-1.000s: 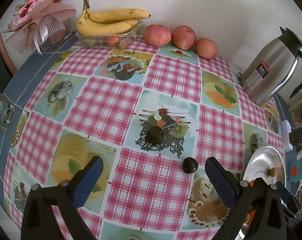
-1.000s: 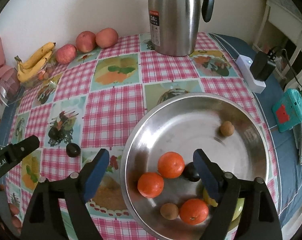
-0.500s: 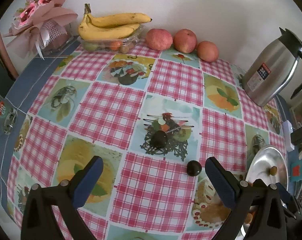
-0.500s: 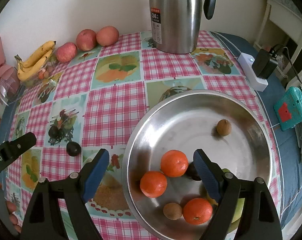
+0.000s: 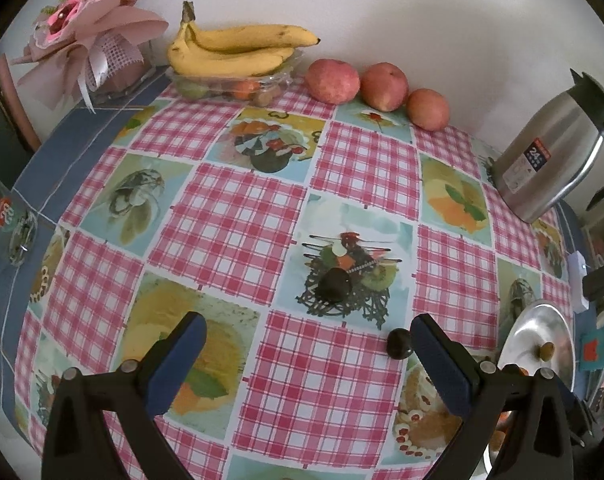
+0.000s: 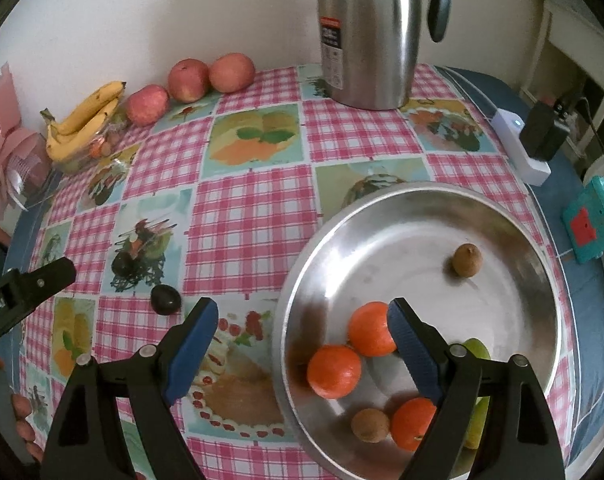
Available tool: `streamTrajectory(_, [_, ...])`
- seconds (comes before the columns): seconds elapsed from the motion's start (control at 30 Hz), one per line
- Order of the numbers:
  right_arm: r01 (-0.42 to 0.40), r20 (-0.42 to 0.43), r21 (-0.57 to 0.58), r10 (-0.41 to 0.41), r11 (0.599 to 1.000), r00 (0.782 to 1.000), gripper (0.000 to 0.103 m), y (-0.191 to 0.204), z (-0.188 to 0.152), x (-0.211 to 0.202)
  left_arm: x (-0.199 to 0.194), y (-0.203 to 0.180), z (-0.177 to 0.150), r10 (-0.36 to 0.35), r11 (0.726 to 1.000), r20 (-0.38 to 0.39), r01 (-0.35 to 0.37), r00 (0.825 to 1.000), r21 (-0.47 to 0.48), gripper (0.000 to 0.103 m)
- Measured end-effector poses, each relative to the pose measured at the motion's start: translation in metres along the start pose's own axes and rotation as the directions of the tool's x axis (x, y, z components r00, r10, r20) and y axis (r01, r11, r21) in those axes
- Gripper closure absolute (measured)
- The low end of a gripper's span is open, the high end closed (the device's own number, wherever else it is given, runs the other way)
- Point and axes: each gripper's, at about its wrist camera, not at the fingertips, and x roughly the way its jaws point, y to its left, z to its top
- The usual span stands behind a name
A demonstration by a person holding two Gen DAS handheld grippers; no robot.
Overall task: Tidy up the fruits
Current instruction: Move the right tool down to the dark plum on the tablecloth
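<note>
— Why are both grippers wide apart?

— I hold nothing yet. My left gripper [image 5: 305, 344] hangs over two dark plums [image 5: 399, 343] loose on the cloth [image 5: 230, 220]. My right gripper [image 6: 302, 334] waits above the bowl [image 6: 381, 204], where oranges [image 6: 333, 371] already sit.

Checked tablecloth [image 5: 238, 216] bears apples [image 5: 333, 81], plums [image 5: 333, 285], steel bowl [image 6: 513, 240], kettle [image 6: 365, 36].

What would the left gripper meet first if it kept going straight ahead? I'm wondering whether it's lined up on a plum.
Probably bare tablecloth. The left gripper is open; the nearer dark plum sits by its right finger, the farther plum slightly right of centre.
</note>
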Motion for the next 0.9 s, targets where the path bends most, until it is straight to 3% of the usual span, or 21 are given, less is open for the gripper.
streamTrajectory(0.47, [-0.143,-0.04,-0.058,0.141,0.988,0.989,0.016,0.051,0.001,0.013,0.006,0.033,0.01,-0.015,0.995,0.003,0.015,1.0,-0.099,0.0])
streamTrajectory(0.67, [-0.16,-0.059,-0.069,0.156,0.985,0.986,0.016,0.067,0.002,0.028,0.015,0.032,0.011,-0.042,0.996,0.008,0.043,0.999,-0.075,0.0])
streamTrajectory(0.9, [-0.134,-0.092,-0.13,0.122,0.982,0.988,0.016,0.084,0.0,0.047,0.035,0.03,0.008,-0.019,0.998,-0.032,0.017,0.999,-0.063,0.0])
